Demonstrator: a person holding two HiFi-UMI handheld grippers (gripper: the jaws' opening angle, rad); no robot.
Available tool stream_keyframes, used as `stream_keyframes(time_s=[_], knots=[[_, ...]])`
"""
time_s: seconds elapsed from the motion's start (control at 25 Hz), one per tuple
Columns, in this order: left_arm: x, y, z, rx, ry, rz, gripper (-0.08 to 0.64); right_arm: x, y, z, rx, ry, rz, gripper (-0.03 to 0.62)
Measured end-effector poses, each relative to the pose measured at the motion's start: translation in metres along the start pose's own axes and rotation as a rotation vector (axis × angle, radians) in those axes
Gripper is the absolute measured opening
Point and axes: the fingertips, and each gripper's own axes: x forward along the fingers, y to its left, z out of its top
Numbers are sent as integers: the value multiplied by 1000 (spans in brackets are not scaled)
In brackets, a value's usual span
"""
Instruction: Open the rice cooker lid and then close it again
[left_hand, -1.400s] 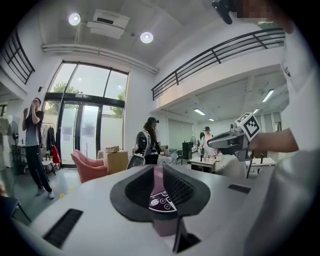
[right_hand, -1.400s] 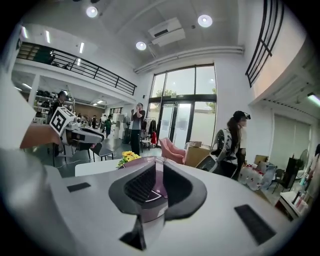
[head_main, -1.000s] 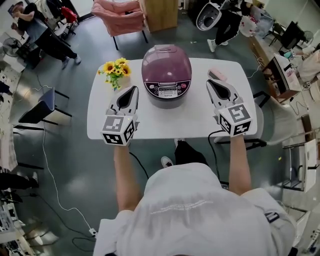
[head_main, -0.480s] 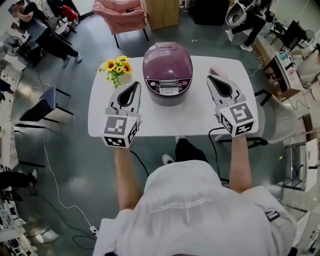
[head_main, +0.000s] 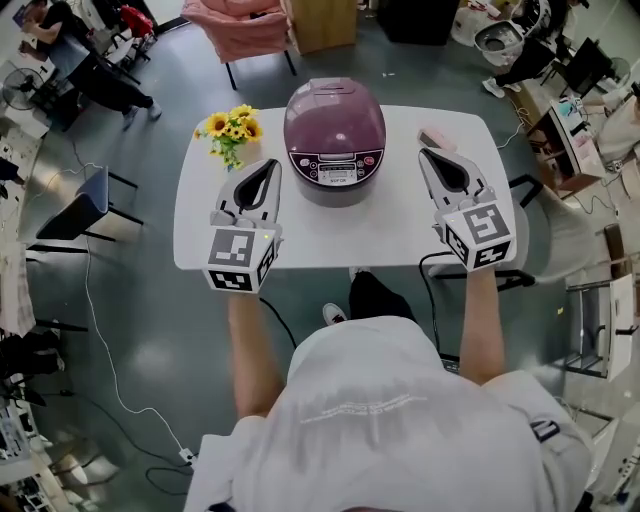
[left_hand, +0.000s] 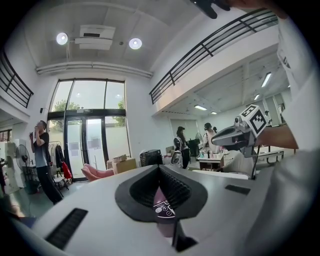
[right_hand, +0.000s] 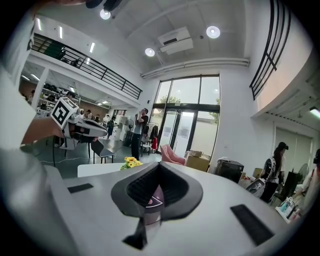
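- The white table (head_main: 340, 235) fills the middle of the head view, and the person stands at its near edge with both arms stretched over it.
- A pink armchair (head_main: 245, 25) stands on the floor beyond the table's far edge.
- The purple rice cooker (head_main: 334, 135) stands at the middle of the table towards the far side. Its lid (head_main: 334, 112) is down and its control panel (head_main: 337, 166) faces the person. It sits between the two grippers and touches neither.
- The left gripper (head_main: 268, 166) hovers over the table just left of the cooker, pointing away from the person and roughly level. In its own view its jaws are clenched together on nothing, with a sliver of the cooker (left_hand: 162, 207) showing beyond them.
- The right gripper (head_main: 432, 153) hovers just right of the cooker at much the same height and pointing the same way. Its jaws are likewise pressed together and empty.
- A bunch of sunflowers (head_main: 230, 127) stands near the table's far left corner, beyond the left gripper's tip.
- A small pink object (head_main: 436, 139) lies near the far right corner, just beyond the right gripper's tip. What it is cannot be made out.
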Motion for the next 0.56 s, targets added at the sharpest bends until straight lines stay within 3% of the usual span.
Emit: stream_keyframes(time_s=[0.56], knots=[[7,5,-8,-15,19,-12,15,11,-1,-7,11,15,18,26]])
